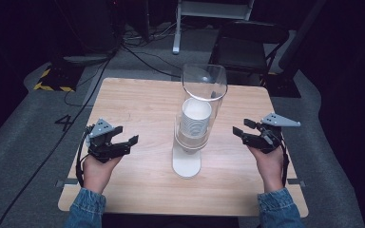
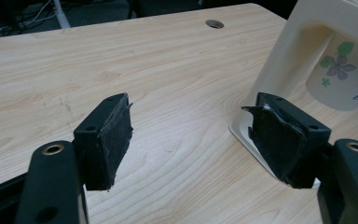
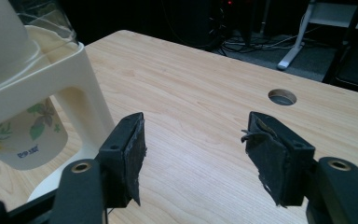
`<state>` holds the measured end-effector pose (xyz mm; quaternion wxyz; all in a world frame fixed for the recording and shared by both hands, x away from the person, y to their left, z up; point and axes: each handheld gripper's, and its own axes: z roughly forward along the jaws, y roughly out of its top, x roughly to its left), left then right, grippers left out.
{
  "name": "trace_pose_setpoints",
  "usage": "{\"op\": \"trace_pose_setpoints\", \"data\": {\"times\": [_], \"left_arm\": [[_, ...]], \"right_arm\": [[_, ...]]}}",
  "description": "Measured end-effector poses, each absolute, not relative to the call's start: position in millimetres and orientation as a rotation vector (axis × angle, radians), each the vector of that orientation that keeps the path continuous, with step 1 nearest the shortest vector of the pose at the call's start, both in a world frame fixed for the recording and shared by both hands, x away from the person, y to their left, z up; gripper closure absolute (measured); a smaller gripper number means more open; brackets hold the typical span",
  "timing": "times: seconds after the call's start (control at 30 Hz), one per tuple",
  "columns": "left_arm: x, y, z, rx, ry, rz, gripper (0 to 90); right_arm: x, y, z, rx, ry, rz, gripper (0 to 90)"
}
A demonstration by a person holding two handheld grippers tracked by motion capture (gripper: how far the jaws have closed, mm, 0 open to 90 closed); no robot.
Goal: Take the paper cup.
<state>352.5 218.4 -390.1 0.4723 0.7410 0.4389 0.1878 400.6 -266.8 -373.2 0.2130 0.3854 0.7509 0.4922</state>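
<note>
A cup dispenser (image 1: 193, 124) stands upright in the middle of the wooden table (image 1: 138, 99). Its clear tube (image 1: 204, 83) holds a stack of white paper cups and sits on a cream stand (image 1: 187, 164). The lowest cup (image 2: 342, 77), printed with flowers, hangs out of the stand (image 2: 284, 60). My left gripper (image 1: 126, 134) is left of the dispenser, open, nothing between its pads (image 2: 116, 135). My right gripper (image 1: 242, 127) is to its right, also open and empty. The right gripper view shows the cup (image 3: 25, 137) and stand (image 3: 81, 93) beyond its left jaw.
A round cable hole (image 3: 282, 97) is cut into the table near its far edge. Behind the table stand a dark folding chair (image 1: 247, 42) and a white frame leg (image 1: 177, 28). Cables run over the grey floor (image 1: 123, 52).
</note>
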Motion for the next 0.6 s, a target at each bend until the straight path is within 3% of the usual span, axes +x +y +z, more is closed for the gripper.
{"op": "trace_pose_setpoints", "data": {"times": [0.37, 0.6], "left_arm": [[353.7, 223.2, -389.4, 1.805, 1.08, 0.459, 28.8], [351.3, 225.6, -391.2, 1.769, 1.105, 0.486, 23.5]], "right_arm": [[398.6, -261.5, -375.3, 1.057, 2.113, 1.367, 37.2], [398.3, -252.0, -377.6, 1.055, 2.115, 1.384, 33.1]]}}
